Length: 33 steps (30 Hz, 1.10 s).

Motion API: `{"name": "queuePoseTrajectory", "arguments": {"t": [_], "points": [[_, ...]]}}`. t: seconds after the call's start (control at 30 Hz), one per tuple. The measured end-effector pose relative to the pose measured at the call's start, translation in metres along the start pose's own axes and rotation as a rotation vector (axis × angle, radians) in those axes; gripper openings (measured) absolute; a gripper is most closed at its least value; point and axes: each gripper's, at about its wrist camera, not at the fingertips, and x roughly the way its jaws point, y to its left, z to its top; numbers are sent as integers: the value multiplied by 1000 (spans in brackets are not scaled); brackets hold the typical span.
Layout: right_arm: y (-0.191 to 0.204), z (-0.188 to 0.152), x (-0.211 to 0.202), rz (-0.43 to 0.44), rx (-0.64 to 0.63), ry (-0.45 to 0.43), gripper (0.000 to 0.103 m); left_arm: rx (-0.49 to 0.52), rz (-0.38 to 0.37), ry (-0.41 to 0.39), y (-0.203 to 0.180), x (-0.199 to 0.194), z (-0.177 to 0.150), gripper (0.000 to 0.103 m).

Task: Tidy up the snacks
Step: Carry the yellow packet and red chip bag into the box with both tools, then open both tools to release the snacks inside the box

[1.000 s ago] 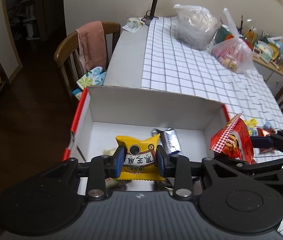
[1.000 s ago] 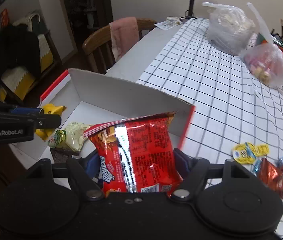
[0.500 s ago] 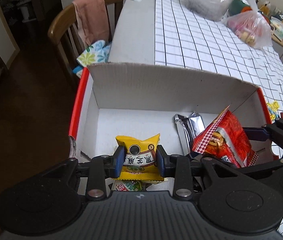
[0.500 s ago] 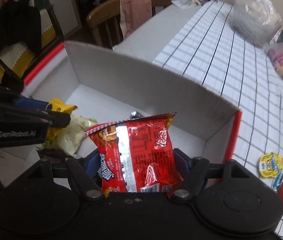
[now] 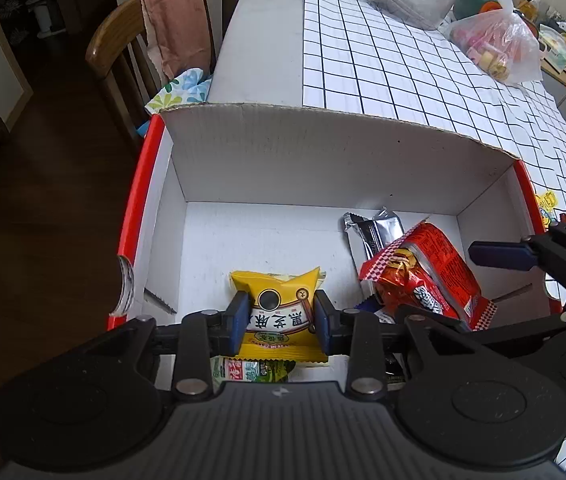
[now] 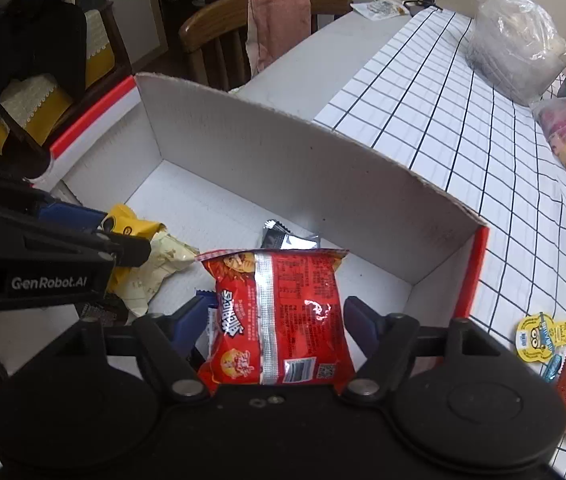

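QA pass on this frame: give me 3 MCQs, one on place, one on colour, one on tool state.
1. Where is the silver packet?
A. Inside the box
B. On the checked cloth
C. On the chair

2. What colour is the packet in the left tool?
A. Green
B. Yellow
C. Blue

3. What is the right tool doing?
A. Hanging open and empty
B. Shut on the red packet
C. Shut on a spoon

Answers: A, it lies on the box floor; B, the yellow packet sits between the fingers; B, both fingers press the packet's sides.

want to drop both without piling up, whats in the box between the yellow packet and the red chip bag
Bare white box floor separates the yellow packet from the red chip bag in the left wrist view; a silver wrapper lies just behind the red bag.
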Motion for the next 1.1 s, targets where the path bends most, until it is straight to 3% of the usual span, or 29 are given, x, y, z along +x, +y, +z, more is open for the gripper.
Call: {"name": "queuePoseTrajectory", "arguments": {"t": [0.5, 0.63, 1.1], "points": [[-13, -17, -48, 60, 39, -103, 83, 11, -35, -83, -9, -33, -17, 46], [-18, -24, -64, 77, 50, -133, 84, 18, -44, -127, -16, -49, -23, 56], [-45, -56, -122, 139, 122, -272, 93, 57, -101, -244, -46, -95, -38, 62]]}}
